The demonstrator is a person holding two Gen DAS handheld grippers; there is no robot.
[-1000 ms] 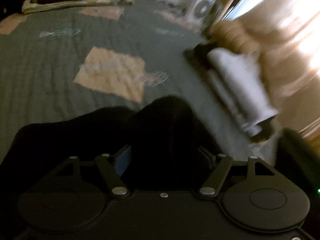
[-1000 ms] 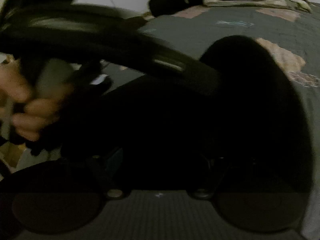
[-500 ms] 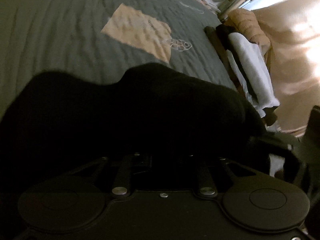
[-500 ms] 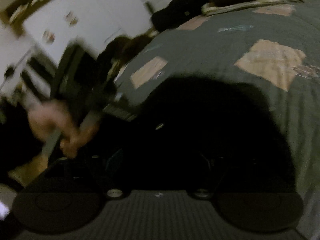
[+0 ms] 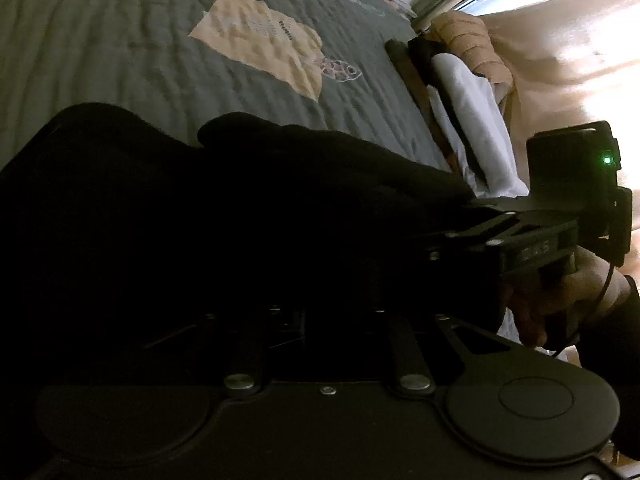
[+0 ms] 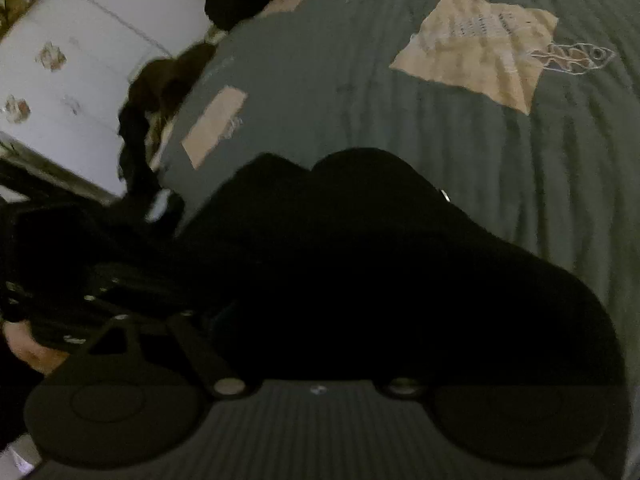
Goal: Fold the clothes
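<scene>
Left wrist view: left hand-held gripper (image 5: pixel 320 312) pinches the black garment (image 5: pixel 240 208); the right's jaws are opening.

We look down along the right gripper (image 6: pixel 320 320), whose jaws are opening; its fingertips are lost in darkness against a black garment (image 6: pixel 380 260) that fills the middle of the view. The garment lies on a grey-green quilt (image 6: pixel 540 200) bearing tan patches (image 6: pixel 476 48) and a stitched fish outline (image 6: pixel 576 56). At lower left we see the left gripper (image 6: pixel 100 280), dark and blurred, with part of a hand (image 6: pixel 32 352) beneath it. White panelled furniture (image 6: pixel 72 60) stands beyond the quilt's edge.
</scene>
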